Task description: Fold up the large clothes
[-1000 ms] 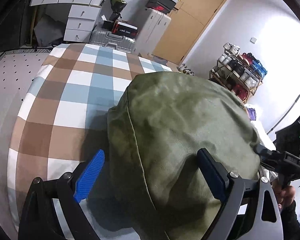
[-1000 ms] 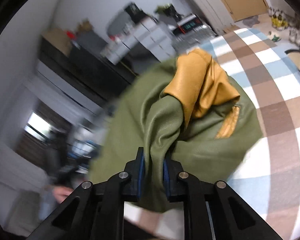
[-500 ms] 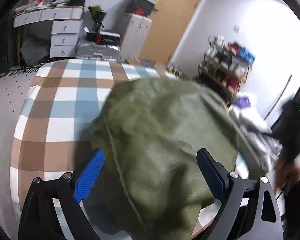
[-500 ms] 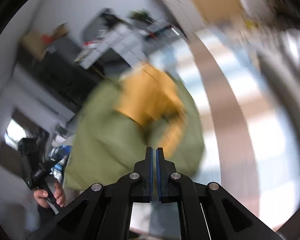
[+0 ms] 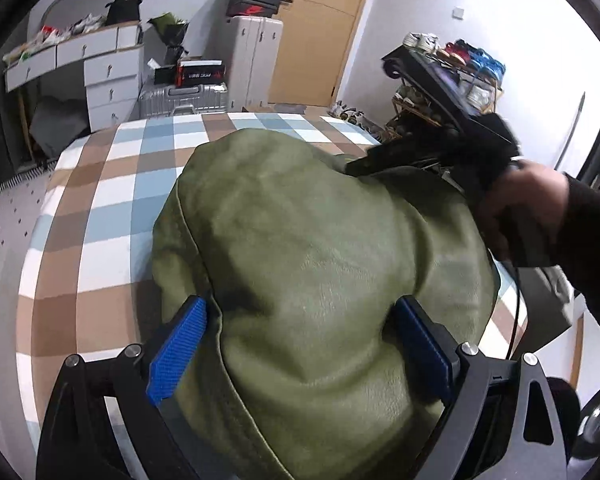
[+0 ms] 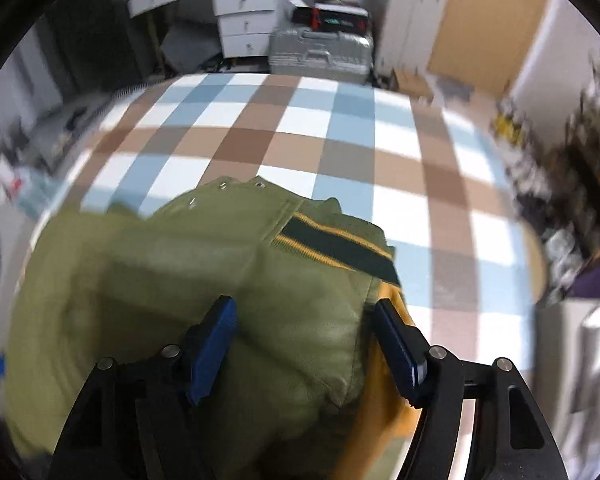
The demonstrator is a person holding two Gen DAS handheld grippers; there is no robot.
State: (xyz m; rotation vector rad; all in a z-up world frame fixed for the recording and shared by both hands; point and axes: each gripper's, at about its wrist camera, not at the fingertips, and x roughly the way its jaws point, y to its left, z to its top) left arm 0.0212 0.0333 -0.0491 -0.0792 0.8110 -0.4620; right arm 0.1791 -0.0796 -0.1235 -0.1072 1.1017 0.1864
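I see the olive-green leather jacket (image 5: 320,248) bunched on the brown, blue and white checked bed (image 5: 100,208). My left gripper (image 5: 300,354) has its jaws wide, jacket between them, unclamped. My right gripper (image 6: 306,344): jaws just opened, spread over the jacket's mustard-yellow lining (image 6: 384,396).

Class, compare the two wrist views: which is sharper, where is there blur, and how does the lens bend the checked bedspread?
Left wrist view: mostly sharp, only the hand holding the other gripper is smeared; right wrist view: edges streaked, olive green jacket soft. Both views: the fisheye lens bows the brown, blue and white checked bedspread into curves.
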